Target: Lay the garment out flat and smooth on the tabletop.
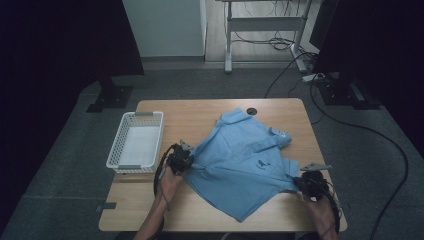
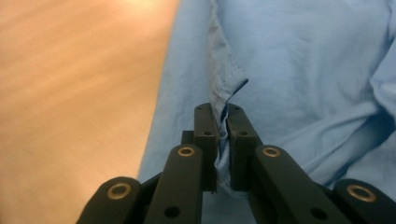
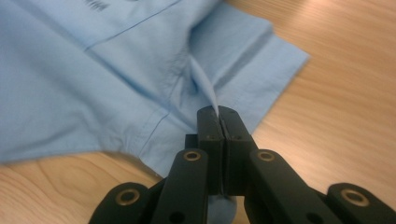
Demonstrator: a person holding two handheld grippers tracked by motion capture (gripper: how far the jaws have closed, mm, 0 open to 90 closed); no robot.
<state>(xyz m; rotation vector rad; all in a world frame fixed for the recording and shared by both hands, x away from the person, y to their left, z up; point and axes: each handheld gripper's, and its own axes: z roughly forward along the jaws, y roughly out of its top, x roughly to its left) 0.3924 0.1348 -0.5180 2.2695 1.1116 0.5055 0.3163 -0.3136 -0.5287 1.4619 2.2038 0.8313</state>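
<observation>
A light blue short-sleeved shirt [image 1: 245, 162] lies spread and rumpled across the middle of the wooden table [image 1: 200, 112]. My left gripper [image 1: 186, 161] sits at the shirt's left edge. In the left gripper view its jaws pinch a hemmed fold of the blue shirt [image 2: 289, 60], and the left gripper [image 2: 223, 122] is shut on it. My right gripper [image 1: 299, 182] is at the shirt's right side near a sleeve. In the right gripper view the right gripper [image 3: 219, 122] is shut on a thin raised ridge of the shirt [image 3: 93, 93].
A white plastic basket [image 1: 136, 141] stands at the table's left side, close to my left hand. A small dark round hole [image 1: 251, 111] sits near the table's far edge. Bare wood lies along the front edge. Cables and desk legs are on the floor beyond.
</observation>
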